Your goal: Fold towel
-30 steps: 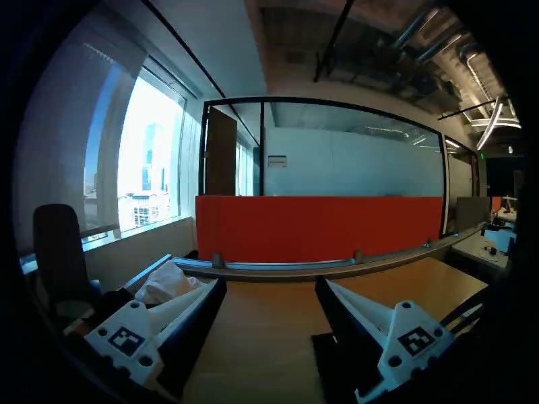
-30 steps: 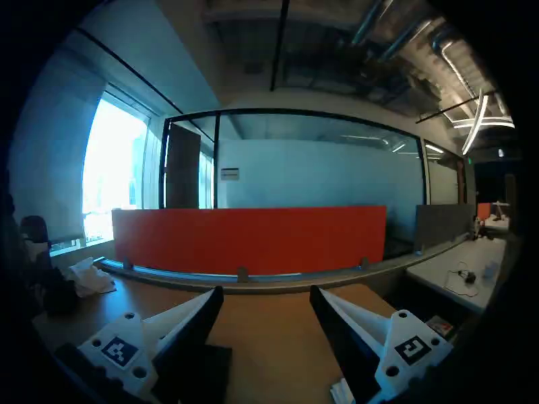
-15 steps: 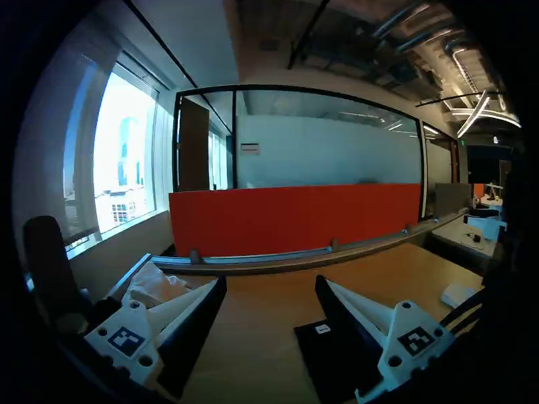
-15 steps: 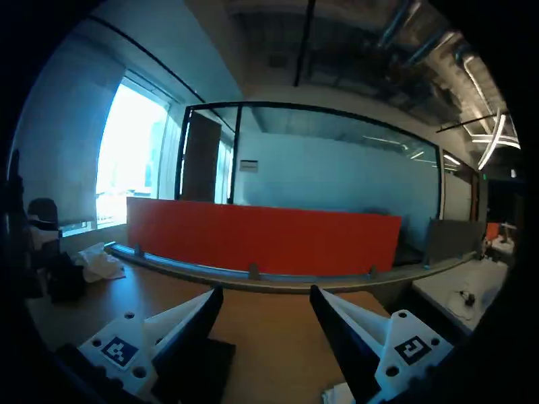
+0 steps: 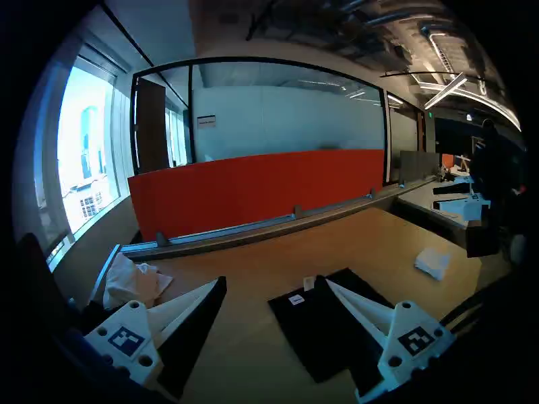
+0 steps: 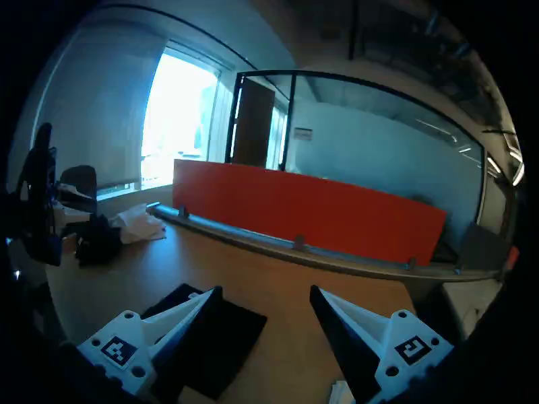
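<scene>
A black towel (image 5: 315,324) lies flat on the wooden table, partly behind the right finger of my left gripper (image 5: 269,284), which hovers open above the towel's near-left part with nothing between its fingers. In the right gripper view the same black towel (image 6: 217,335) lies low and left, partly covered by the left finger. My right gripper (image 6: 265,292) is open and empty, above the table just right of the towel.
A crumpled white cloth (image 5: 132,283) sits at the table's far left corner, also seen as the white cloth (image 6: 139,223) beside a black object (image 6: 98,241). A small white folded item (image 5: 431,261) lies to the right. An orange partition (image 5: 256,188) backs the table.
Both views have tipped downward, bringing much more of the black towel and the table into sight. The left view swung right, the right view swung left. Both grippers stayed open.
</scene>
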Motion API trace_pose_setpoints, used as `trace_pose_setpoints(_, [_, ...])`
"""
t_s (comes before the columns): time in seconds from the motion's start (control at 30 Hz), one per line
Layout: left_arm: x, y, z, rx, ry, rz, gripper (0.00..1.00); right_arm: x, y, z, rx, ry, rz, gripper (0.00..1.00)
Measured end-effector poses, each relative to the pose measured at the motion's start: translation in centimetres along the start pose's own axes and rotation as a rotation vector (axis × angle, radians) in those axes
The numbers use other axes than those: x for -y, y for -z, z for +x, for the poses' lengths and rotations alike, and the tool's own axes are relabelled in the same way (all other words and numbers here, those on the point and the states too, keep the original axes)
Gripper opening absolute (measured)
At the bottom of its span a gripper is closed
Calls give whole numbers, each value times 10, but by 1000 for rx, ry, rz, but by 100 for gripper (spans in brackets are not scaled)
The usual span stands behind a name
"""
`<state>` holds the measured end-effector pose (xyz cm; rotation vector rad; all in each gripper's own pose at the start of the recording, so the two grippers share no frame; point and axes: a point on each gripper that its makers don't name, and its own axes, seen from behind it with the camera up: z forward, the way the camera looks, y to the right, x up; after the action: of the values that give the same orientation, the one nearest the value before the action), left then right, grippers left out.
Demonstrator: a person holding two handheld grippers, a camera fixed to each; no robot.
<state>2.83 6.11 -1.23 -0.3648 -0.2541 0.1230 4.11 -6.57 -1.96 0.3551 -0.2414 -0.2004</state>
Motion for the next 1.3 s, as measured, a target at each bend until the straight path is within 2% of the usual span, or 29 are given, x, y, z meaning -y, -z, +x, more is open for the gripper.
trace_pose_setpoints(0.07, [-3,-1,-4,13,-4,-15,98,4,0,-3,21,23,22,100])
trace_pose_setpoints(0.27, [-10,-3,-18,49,-27,-45,98,15,-3,-14,62,36,78,100])
trace_pose_setpoints(0.57, [-21,-10,-47,82,-60,-75,98,34,-11,-49,122,71,141,100])
trace_pose_setpoints(0.87, [-35,-17,-94,134,-68,-90,98,52,-20,-89,168,76,190,100])
trace_pose_setpoints(1.3, [-57,-30,-166,236,-82,-129,98,69,-33,-157,247,67,221,100])
